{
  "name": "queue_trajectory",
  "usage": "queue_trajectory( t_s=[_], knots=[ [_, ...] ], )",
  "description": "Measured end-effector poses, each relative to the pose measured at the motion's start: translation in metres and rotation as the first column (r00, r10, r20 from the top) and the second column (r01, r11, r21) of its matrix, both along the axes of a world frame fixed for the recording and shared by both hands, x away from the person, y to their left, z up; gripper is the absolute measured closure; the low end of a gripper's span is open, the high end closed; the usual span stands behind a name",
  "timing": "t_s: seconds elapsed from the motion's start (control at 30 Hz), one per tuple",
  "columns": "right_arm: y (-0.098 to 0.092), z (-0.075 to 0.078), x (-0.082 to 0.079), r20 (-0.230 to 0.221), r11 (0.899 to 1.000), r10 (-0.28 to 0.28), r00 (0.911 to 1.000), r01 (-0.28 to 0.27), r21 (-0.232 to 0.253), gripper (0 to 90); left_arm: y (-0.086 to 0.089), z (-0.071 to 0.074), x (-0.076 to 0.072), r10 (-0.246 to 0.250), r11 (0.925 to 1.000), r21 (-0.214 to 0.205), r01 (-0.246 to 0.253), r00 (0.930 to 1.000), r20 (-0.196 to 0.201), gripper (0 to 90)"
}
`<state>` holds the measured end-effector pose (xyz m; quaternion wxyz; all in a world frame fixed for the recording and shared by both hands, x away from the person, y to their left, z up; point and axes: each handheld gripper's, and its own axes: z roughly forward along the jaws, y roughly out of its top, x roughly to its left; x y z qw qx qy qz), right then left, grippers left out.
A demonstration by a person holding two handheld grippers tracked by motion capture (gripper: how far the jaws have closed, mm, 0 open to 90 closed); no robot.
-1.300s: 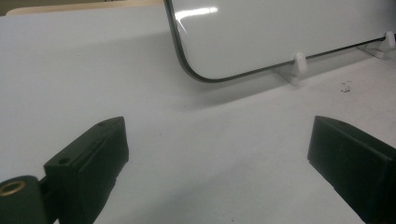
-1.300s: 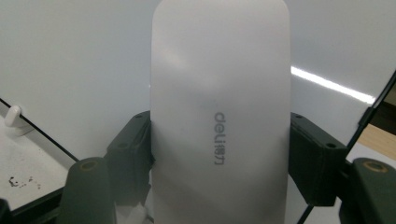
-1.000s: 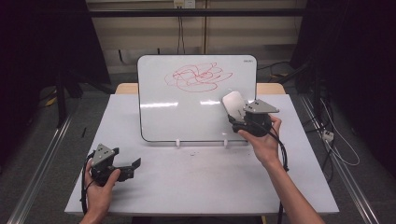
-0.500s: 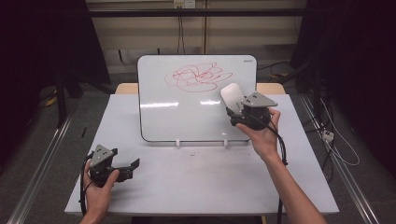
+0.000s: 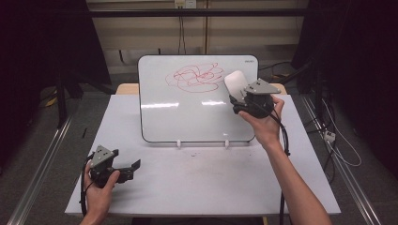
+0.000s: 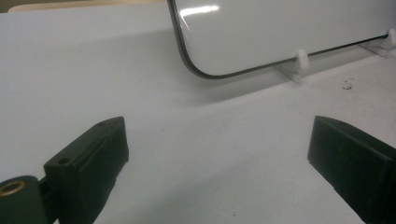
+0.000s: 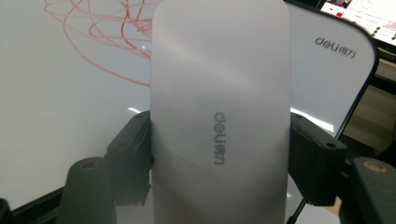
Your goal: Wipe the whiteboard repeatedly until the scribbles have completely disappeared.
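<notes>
Left gripper (image 5: 133,168) low on the near left of the table (image 5: 211,187), jaws spread wide with nothing between. Farther back at right, right gripper (image 5: 236,95) clamped on a white eraser (image 5: 235,82), held up against the right part of the propped whiteboard (image 5: 187,119), just right of the red scribble (image 5: 195,77)

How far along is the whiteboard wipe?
Done: the right gripper is clamped on the white eraser and holds it up by the whiteboard. In hand: bringing the eraser toward the red scribble. Left: all the wiping; the scribble looks intact. The left gripper sits open on the table.
</notes>
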<state>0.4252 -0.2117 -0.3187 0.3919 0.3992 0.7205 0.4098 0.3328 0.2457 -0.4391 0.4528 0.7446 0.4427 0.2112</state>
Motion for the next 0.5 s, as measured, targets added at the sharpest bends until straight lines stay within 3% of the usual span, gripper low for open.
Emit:
queue_trajectory(
  t_s=[0.2,0.5],
  knots=[
    [-0.001,0.011,0.013,0.020,1.000,-0.026,0.9995,0.027,-0.015,31.5,0.000,-0.001,0.000,0.001,1.0000,0.003,-0.001,1.0000,-0.004,5.0],
    [-0.004,0.013,0.028,0.015,0.997,-0.064,0.9978,0.065,-0.033,31.5,0.000,0.000,0.000,-0.001,1.0000,0.006,0.001,1.0000,0.001,5.1]
  ],
)
